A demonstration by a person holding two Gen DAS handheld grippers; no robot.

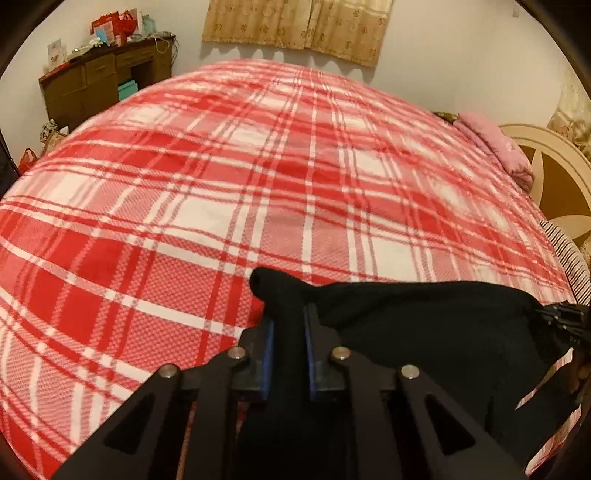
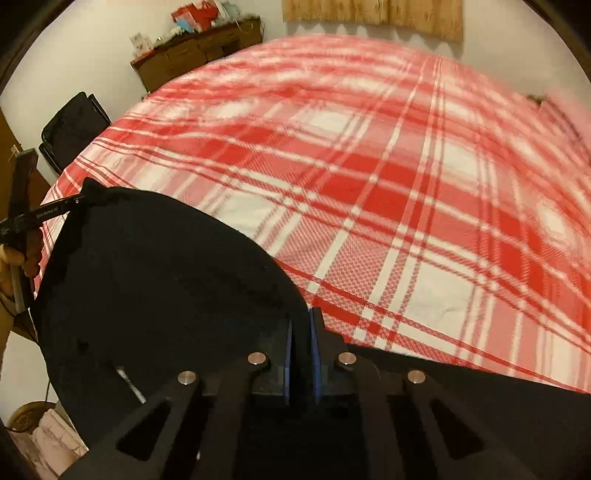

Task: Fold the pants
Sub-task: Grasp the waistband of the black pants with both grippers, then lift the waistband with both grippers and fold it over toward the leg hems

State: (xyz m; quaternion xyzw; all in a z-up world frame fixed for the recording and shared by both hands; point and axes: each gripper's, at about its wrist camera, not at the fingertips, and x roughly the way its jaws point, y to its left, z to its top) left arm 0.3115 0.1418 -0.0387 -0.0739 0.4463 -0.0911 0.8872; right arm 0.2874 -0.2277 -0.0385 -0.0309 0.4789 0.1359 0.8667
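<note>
The black pants point(image 1: 424, 325) lie at the near edge of a bed with a red and white plaid cover point(image 1: 258, 177). My left gripper point(image 1: 289, 325) is shut on a bunched corner of the pants, and a fold of black cloth sticks up between its blue pads. In the right wrist view the pants point(image 2: 166, 277) spread to the left, and my right gripper point(image 2: 301, 325) is shut on their edge, cloth pinched between the blue pads. The left gripper point(image 2: 74, 201) shows at the far left corner of the pants, held by a hand point(image 2: 14, 258).
A brown wooden dresser point(image 1: 107, 81) with clutter on top stands by the far wall left of the bed. A pink pillow point(image 1: 495, 147) and a cream headboard point(image 1: 546, 173) are at the right. A black chair point(image 2: 74, 129) stands beside the bed. Curtains point(image 1: 295, 26) hang on the far wall.
</note>
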